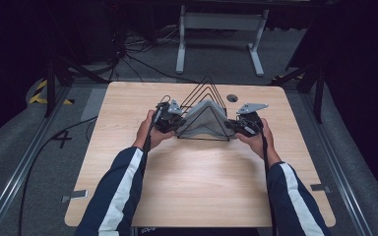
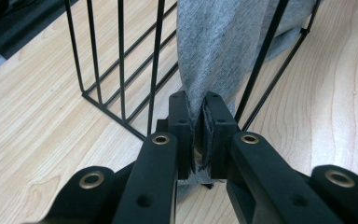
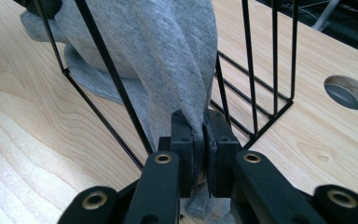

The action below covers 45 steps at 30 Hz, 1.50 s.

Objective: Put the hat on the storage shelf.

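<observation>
A grey cloth (image 1: 204, 120) hangs draped over a black wire rack (image 1: 207, 88) of triangular frames in the middle of the table. My left gripper (image 1: 170, 118) is at the rack's left end, shut on the cloth's left edge (image 2: 214, 51); the fabric is pinched between its jaws at the gripper (image 2: 199, 128). My right gripper (image 1: 241, 125) is at the rack's right end, shut on the cloth's right edge (image 3: 168, 51), with fabric squeezed between the jaws at the gripper (image 3: 200, 140). The rack wires (image 2: 121, 60) (image 3: 256, 70) stand just beside each grip.
The rack stands on a light wooden table (image 1: 197, 182). A round hole (image 1: 232, 98) (image 3: 347, 92) is in the tabletop behind the rack. Beyond the table are cables and a white stand (image 1: 221, 29) on the grey floor.
</observation>
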{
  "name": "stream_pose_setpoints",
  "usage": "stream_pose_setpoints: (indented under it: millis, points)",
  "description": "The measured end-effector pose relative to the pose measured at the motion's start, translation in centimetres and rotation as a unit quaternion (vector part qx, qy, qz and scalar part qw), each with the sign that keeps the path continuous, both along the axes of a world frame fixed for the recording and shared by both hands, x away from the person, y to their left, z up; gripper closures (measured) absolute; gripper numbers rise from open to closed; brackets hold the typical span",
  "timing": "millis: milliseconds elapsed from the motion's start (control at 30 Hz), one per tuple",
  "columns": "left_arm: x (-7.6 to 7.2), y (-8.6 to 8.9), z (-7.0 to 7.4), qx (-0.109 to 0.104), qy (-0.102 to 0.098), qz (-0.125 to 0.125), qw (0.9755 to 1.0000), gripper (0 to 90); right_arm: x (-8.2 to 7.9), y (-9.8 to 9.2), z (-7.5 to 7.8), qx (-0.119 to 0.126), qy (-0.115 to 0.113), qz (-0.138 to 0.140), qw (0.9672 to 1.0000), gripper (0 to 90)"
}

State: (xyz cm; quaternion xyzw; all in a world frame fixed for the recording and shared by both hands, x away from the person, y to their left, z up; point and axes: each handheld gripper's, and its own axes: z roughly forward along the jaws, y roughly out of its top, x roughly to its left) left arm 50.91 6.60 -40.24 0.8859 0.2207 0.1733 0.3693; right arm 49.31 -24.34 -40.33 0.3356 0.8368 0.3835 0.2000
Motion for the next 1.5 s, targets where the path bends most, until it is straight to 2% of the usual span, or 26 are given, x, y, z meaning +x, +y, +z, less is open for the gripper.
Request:
stream_pose_setpoints:
  millis: [67, 167, 367, 533, 800, 900, 1100, 1167, 1333, 1433, 1500]
  points:
    - [-0.2, 0.2, 0.4, 0.003, -0.007, 0.001, 1.0000, 83.7, -0.2, 0.0, 0.2, -0.008, -0.002, -0.001, 1.0000, 83.0]
    - [-0.7, 0.5, 1.0, -0.001, -0.013, 0.004, 0.9999, 83.0, -0.5, 0.0, 0.7, -0.011, -0.007, -0.001, 0.9999, 81.6]
    - [-1.6, 1.0, 1.9, 0.004, -0.024, 0.001, 0.9997, 81.8, -1.3, -0.3, 1.5, -0.017, -0.015, 0.002, 0.9997, 80.2]
    - [-2.4, 2.1, 2.6, -0.006, -0.031, 0.004, 0.9995, 79.3, -2.0, -0.5, 2.2, -0.024, -0.021, 0.003, 0.9995, 78.6]
    - [-3.9, 4.1, 3.3, 0.008, -0.042, -0.002, 0.9991, 78.5, -2.9, -1.1, 3.0, -0.036, -0.023, 0.008, 0.9990, 74.7]
    - [-4.6, 4.9, 3.5, 0.022, -0.046, -0.001, 0.9987, 78.0, -3.3, -1.2, 3.1, -0.044, -0.022, 0.012, 0.9987, 72.9]
    - [-5.8, 6.7, 3.2, 0.043, -0.045, 0.003, 0.9980, 75.4, -4.0, -1.3, 3.1, -0.058, -0.012, 0.019, 0.9980, 67.4]
    - [-6.2, 7.3, 3.0, 0.043, -0.043, 0.002, 0.9982, 73.2, -4.3, -1.3, 3.1, -0.065, -0.011, 0.022, 0.9976, 64.9]
    - [-7.5, 8.6, 1.7, 0.069, -0.038, 0.006, 0.9969, 63.8, -5.1, -1.7, 3.0, -0.078, -0.010, 0.024, 0.9966, 60.3]
    - [-8.0, 9.1, 1.3, 0.073, -0.032, 0.008, 0.9968, 60.9, -5.4, -2.0, 2.9, -0.080, -0.003, 0.023, 0.9965, 58.1]
    - [-8.5, 9.5, 1.0, 0.078, -0.032, 0.009, 0.9964, 55.0, -5.8, -2.4, 2.9, -0.085, -0.008, 0.019, 0.9961, 57.7]
